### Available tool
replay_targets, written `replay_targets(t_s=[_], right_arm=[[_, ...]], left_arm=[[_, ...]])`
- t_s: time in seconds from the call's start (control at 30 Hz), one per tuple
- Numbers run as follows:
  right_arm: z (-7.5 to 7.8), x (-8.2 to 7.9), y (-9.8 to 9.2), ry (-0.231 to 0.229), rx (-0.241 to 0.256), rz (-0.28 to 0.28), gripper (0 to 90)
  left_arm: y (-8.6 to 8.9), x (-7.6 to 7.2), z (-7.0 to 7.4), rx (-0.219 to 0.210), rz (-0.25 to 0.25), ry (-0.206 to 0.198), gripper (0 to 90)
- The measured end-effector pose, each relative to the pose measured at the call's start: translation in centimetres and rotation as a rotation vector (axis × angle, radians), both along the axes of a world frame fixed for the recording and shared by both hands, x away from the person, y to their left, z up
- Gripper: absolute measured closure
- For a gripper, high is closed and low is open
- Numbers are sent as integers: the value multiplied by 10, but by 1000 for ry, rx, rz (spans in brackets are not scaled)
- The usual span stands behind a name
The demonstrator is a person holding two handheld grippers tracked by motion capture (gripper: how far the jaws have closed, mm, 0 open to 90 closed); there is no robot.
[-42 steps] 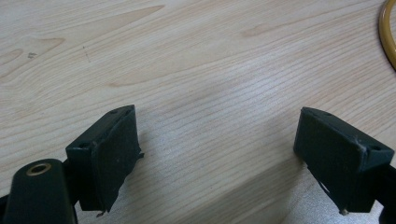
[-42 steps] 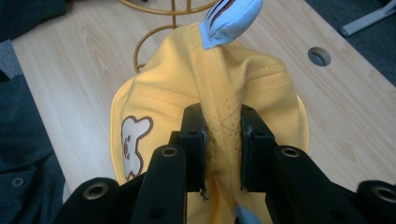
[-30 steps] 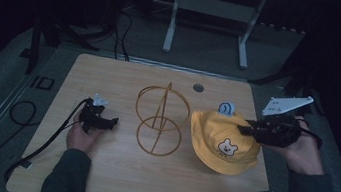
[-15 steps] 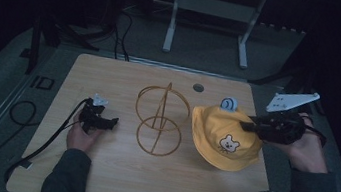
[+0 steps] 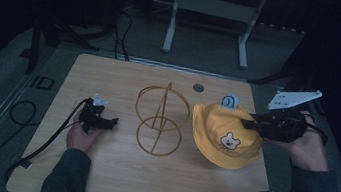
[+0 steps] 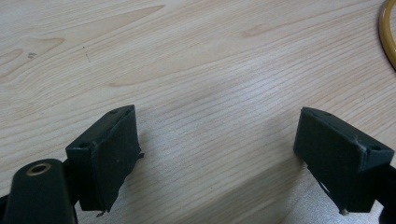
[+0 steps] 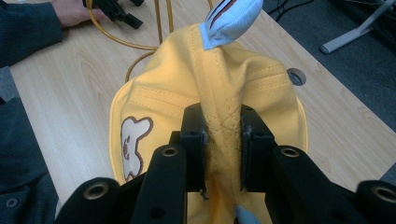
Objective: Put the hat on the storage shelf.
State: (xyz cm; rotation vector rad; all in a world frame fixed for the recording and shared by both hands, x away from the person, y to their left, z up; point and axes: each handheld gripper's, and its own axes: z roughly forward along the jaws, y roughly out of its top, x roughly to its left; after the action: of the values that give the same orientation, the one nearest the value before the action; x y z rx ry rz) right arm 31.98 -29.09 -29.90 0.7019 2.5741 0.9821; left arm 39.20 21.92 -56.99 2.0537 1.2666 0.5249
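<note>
From above, the right gripper (image 5: 251,123) held the yellow hat (image 5: 226,136) just right of the wire stand (image 5: 161,120), far nearer than the left gripper (image 5: 106,122) resting across the wooden table (image 5: 110,77); the room beyond was dark. The left gripper view showed jaws wide over bare wood. The right gripper view showed jaws pinching the hat's crown, the stand ahead.

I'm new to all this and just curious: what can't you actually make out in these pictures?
- High view: the stand's far ring base, hidden behind the hat; the small round thing in the table, too small to tell.
- Right gripper view: the hat's crown fold inside the right gripper, covered by its jaws.
- Left gripper view: the stand, cut off by the right edge.
</note>
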Motion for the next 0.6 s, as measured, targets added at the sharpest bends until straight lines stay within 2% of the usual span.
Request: replay_targets(t_s=[0.6], right_arm=[[9, 4, -2, -26, 21, -12, 750]], left_arm=[[0, 0, 0, -1, 0, 1, 139]])
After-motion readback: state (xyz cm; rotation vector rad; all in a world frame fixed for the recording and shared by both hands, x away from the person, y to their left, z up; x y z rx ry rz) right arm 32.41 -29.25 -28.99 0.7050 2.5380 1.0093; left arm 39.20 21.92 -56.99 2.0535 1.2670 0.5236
